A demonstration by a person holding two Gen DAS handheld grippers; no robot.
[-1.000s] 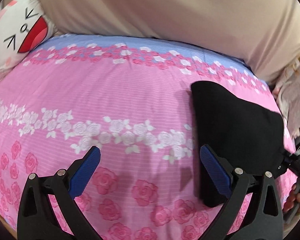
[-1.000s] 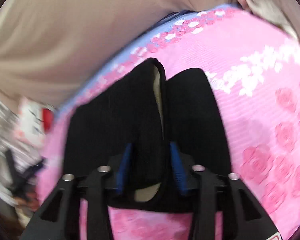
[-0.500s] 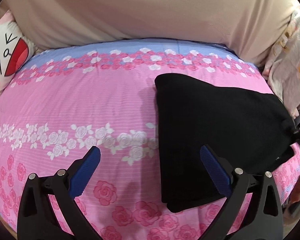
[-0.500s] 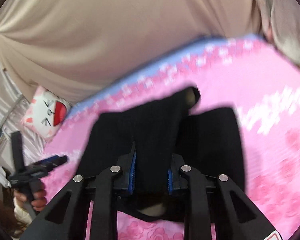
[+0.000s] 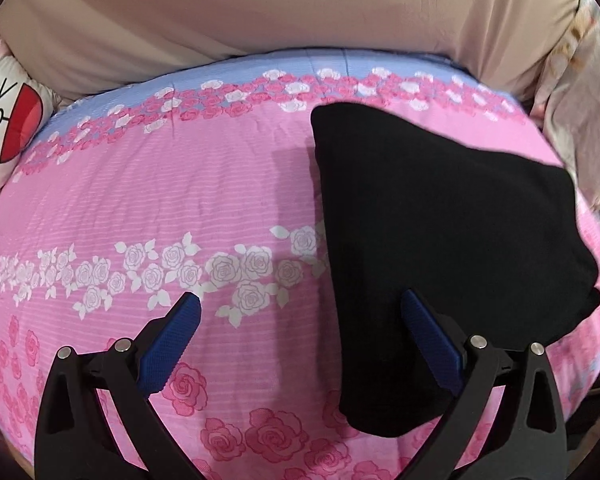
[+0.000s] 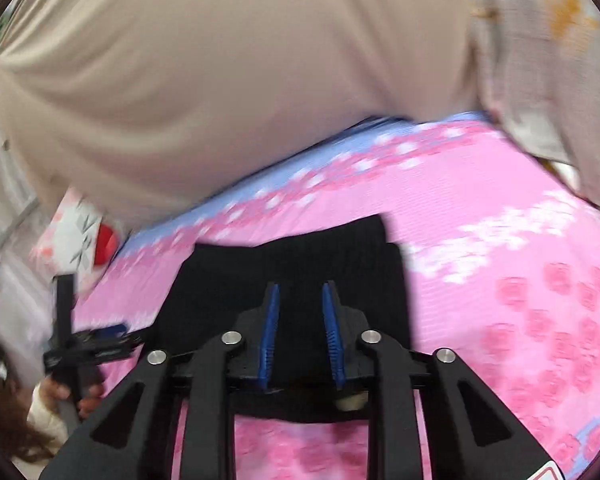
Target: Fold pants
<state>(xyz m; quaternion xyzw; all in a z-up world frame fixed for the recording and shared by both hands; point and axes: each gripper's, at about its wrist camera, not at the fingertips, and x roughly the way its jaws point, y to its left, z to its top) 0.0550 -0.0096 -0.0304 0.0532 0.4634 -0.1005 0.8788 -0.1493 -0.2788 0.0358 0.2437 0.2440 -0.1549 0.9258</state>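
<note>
My left gripper (image 5: 300,320) hangs wide open and empty over the pink rose-print bedsheet (image 5: 180,184), its right finger above the folded black pants (image 5: 440,232) lying there, while my right gripper (image 6: 300,320) is closing on that dark fabric between its pads.

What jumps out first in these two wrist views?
The black pants, folded into a compact block, lie on the right part of the pink rose-print bedspread. The left gripper hangs open at their near edge; the right gripper is closing over black fabric. A cartoon cat pillow sits far left.
</note>
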